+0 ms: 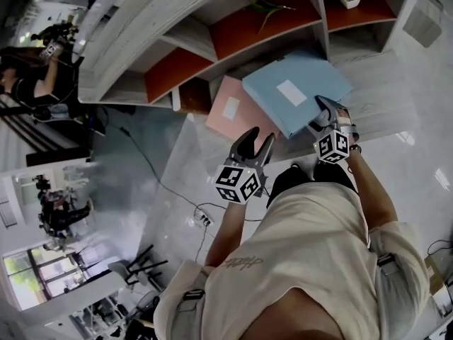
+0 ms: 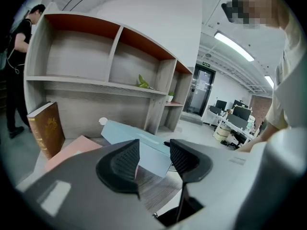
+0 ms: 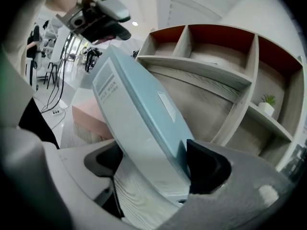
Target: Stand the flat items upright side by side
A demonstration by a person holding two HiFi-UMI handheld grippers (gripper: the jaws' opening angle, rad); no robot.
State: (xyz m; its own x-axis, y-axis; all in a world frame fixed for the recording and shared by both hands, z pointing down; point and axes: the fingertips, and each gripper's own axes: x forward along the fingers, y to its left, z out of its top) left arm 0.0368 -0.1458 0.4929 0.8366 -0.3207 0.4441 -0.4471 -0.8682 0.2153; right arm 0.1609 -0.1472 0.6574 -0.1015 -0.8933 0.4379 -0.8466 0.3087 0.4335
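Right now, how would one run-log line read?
right tongs: shut on blue file box, tilted | left tongs: open, empty | pink folder: lying flat | upright: not yet

Light-blue file box (image 1: 297,91) tilted, overlapping flat-lying pink file box (image 1: 230,110).
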